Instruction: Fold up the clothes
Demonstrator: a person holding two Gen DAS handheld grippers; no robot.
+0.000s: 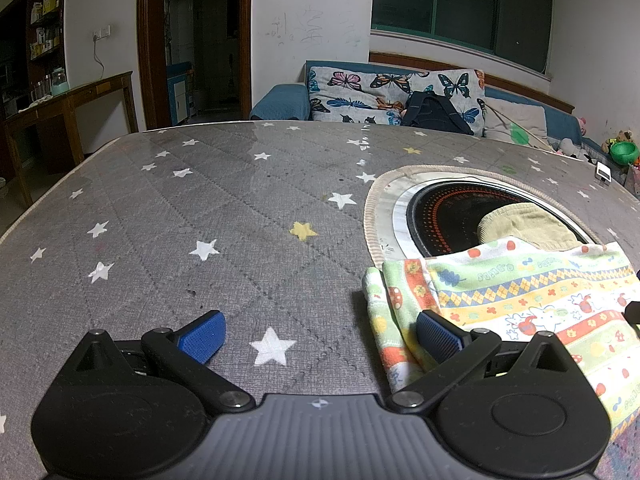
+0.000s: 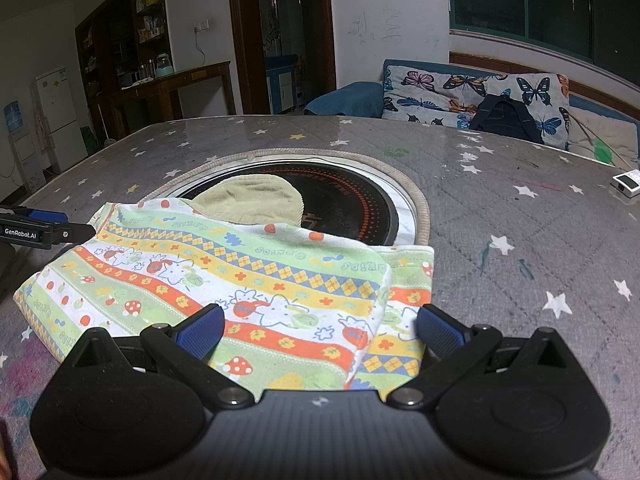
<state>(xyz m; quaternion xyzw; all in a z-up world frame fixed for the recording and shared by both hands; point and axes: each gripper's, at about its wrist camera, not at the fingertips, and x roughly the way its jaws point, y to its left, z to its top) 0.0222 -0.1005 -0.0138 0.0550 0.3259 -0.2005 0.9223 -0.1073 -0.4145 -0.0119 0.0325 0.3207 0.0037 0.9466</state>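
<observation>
A folded, brightly patterned child's garment (image 2: 256, 276) with green, yellow and orange bands lies on the grey star-print table cover (image 2: 520, 264). It also shows at the right of the left wrist view (image 1: 520, 300). A pale yellow ribbed garment (image 2: 252, 198) lies behind it on the black cooktop (image 2: 352, 204). My right gripper (image 2: 320, 330) is open, low over the patterned garment's near edge. My left gripper (image 1: 320, 334) is open at the garment's left edge, its right finger (image 1: 438, 334) over the cloth. The left gripper also shows at the left of the right wrist view (image 2: 48, 226).
A round inset cooktop with a beige rim (image 1: 372, 208) sits mid-table. A small white box (image 2: 628, 184) lies at the table's far right. A sofa with a butterfly cushion (image 2: 460, 92) stands behind the table, a wooden desk (image 2: 180, 84) to the left.
</observation>
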